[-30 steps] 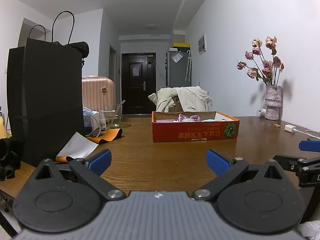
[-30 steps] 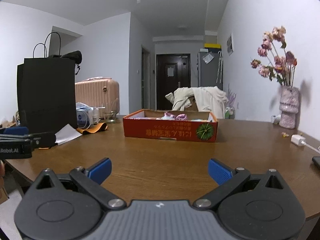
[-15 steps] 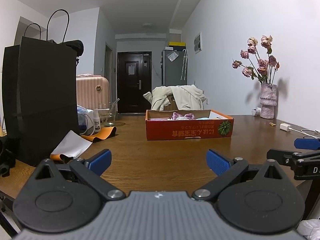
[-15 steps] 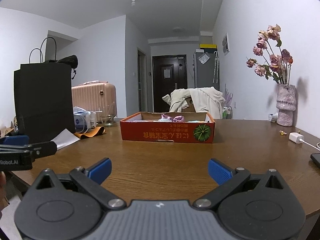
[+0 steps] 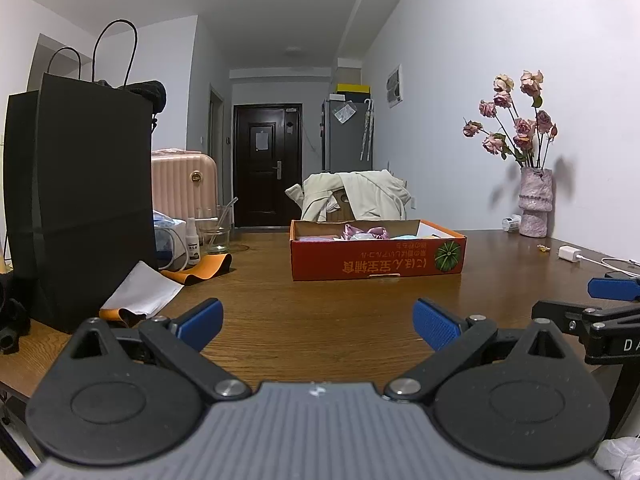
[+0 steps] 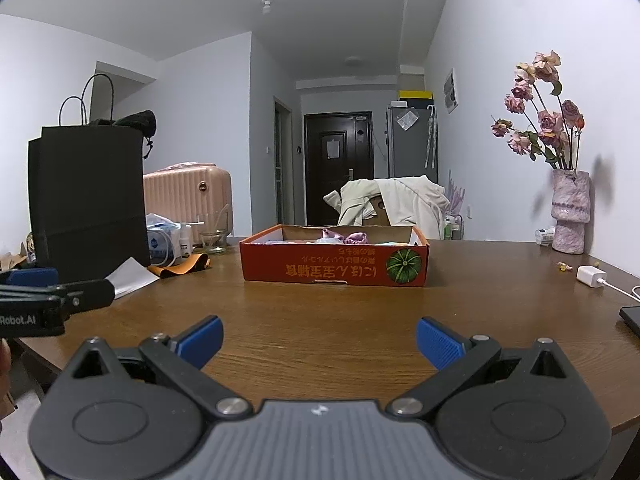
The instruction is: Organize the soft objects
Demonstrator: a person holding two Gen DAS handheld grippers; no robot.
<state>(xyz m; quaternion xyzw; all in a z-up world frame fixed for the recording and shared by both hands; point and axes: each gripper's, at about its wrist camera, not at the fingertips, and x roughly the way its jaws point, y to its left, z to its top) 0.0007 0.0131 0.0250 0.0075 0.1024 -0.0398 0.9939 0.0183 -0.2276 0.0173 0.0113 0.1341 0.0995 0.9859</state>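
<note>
Your left tool [image 5: 318,322] and right tool [image 6: 319,340] both hover spread wide and empty over the near edge of the wooden tabletop [image 6: 340,320]. Farther out sits the orange cardboard box [image 6: 336,266], with pink and pale soft objects [image 6: 346,237] inside; a black paper bag [image 5: 80,200] stands left.

The left gripper [image 5: 318,322] is level, its blue fingers [image 5: 200,319] spread wide with nothing between them. The right gripper [image 6: 319,338] is also level, fingers [image 6: 437,343] equally wide apart and empty. Each gripper shows at the edge of the other's view, side by side and apart.
</note>
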